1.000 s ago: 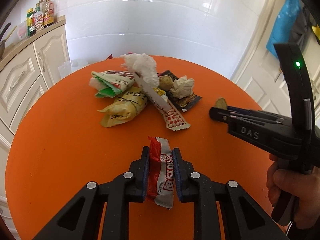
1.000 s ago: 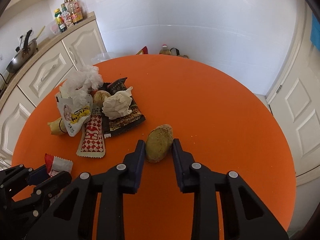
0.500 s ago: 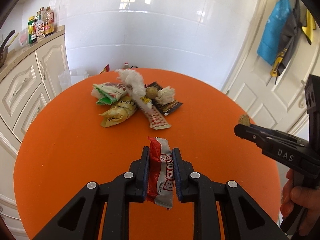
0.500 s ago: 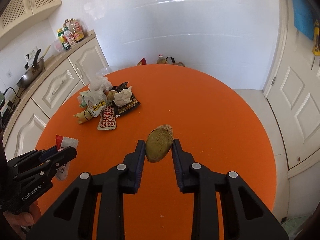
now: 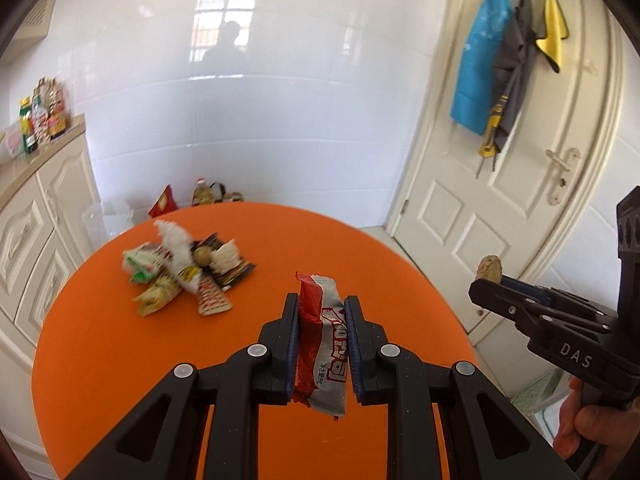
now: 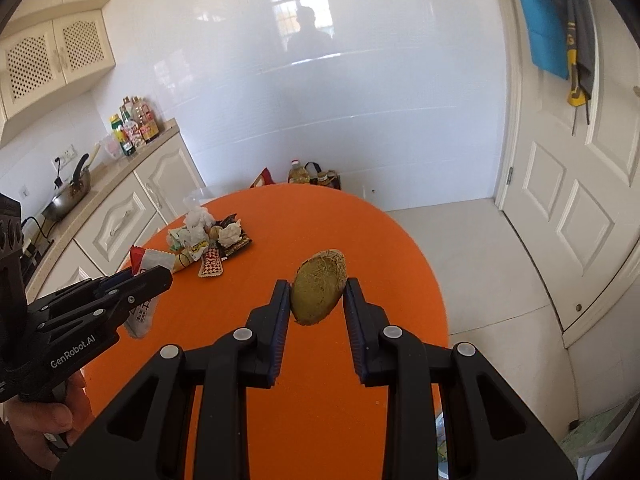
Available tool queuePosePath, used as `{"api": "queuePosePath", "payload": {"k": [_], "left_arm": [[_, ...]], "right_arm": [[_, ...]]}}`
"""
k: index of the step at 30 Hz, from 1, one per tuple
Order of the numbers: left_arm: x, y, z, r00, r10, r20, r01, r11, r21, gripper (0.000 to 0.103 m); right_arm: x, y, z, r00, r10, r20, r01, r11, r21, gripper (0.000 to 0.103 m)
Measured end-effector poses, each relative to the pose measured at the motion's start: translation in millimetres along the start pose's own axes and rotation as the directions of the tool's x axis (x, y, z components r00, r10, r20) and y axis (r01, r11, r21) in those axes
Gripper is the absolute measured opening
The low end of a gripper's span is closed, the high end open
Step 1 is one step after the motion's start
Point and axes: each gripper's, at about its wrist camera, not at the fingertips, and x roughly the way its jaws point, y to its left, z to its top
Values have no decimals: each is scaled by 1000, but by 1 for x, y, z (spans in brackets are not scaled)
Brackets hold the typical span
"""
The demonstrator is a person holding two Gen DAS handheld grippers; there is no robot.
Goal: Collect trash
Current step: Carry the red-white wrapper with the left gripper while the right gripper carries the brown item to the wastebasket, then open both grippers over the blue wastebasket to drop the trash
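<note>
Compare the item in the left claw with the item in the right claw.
The red and white wrapper is flat, printed packaging; the brown lump is rounded and rough. The wrapper stands lengthwise along the left claw; the lump sits tilted at the right claw tips. Both are clamped above the orange table.

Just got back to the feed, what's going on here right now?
A person is clearing trash off the round orange table with two handheld grippers. The left gripper is shut on a red and white snack wrapper; the right gripper is shut on a brownish food scrap. Both are held above the table. A pile of wrappers and crumpled tissue remains on it.
</note>
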Motion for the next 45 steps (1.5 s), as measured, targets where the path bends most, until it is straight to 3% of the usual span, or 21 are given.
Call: {"api": "queuePosePath", "payload": {"k": [3, 7, 10, 18, 22, 27, 33, 36, 39, 41, 42, 44, 45], "left_arm": [[-24, -22, -7, 999, -38, 22, 37, 998, 41, 17], [-120, -20, -69, 993, -113, 36, 109, 990, 93, 17], [-130, -35, -81, 983, -181, 21, 176, 974, 139, 17], [-71, -117, -81, 939, -316, -132, 339, 914, 223, 17], [-30, -154, -85, 905, -350, -241, 407, 877, 254, 17], [20, -190, -100, 852, -349, -391, 462, 852, 247, 17], [62, -218, -104, 800, -316, -510, 479, 848, 226, 17], [84, -233, -101, 766, -307, -565, 491, 847, 205, 18], [100, -244, -103, 751, -285, -595, 487, 848, 209, 19], [110, -249, -106, 737, -269, -620, 490, 844, 216, 28], [115, -251, -108, 740, -256, -622, 483, 846, 227, 34], [121, -254, -109, 754, -231, -615, 461, 854, 243, 61], [127, -258, -112, 758, -231, -610, 456, 856, 243, 62]], "right_arm": [[-30, -19, -1, 999, -30, 42, 29, 999, 25, 27], [-68, -53, -7, 992, -97, 86, 91, 993, 72, 27], [-93, -83, -16, 982, -160, 98, 147, 981, 130, 27], [-132, -164, -53, 946, -320, 51, 294, 914, 280, 27], [-126, -204, -80, 935, -355, -21, 340, 875, 345, 27], [-101, -246, -117, 933, -336, -126, 357, 835, 419, 27], [-69, -277, -151, 930, -294, -220, 365, 802, 473, 27], [-57, -291, -162, 928, -274, -252, 367, 786, 498, 27], [-45, -303, -173, 924, -256, -284, 372, 771, 517, 30], [-39, -309, -179, 917, -255, -306, 385, 763, 519, 30], [-37, -312, -182, 915, -254, -314, 390, 756, 525, 34], [-35, -316, -189, 913, -245, -326, 393, 746, 537, 45], [-35, -317, -191, 912, -247, -329, 396, 742, 541, 50]]}}
